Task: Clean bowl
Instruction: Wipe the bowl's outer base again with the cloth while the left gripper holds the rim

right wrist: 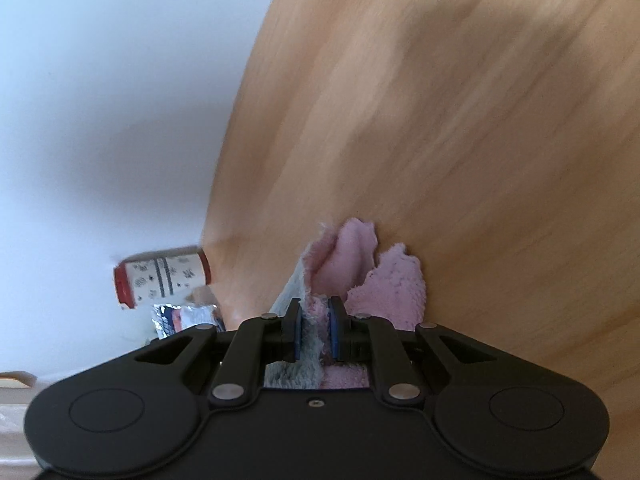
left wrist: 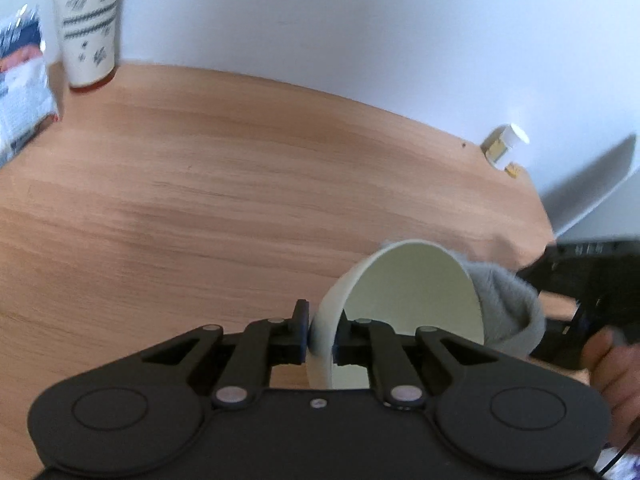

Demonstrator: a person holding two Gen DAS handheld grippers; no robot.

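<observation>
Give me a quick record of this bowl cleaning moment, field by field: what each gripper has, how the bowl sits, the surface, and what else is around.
left gripper: shut on the bowl's wall
bowl: pale, tipped on its side, opening facing right in the left wrist view
right gripper: shut on the cloth
cloth: fluffy, pink and grey, bunched against the bowl's outside
surface: wooden table
background: patterned cup with red rim, upright by the wall; foil packet beside it; small white bottle at the far edge

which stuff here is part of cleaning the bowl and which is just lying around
In use:
- bowl, clamped by left hand-held gripper
- cloth, clamped by right hand-held gripper

Lying about:
- patterned cup
- foil packet
- small white bottle
</observation>
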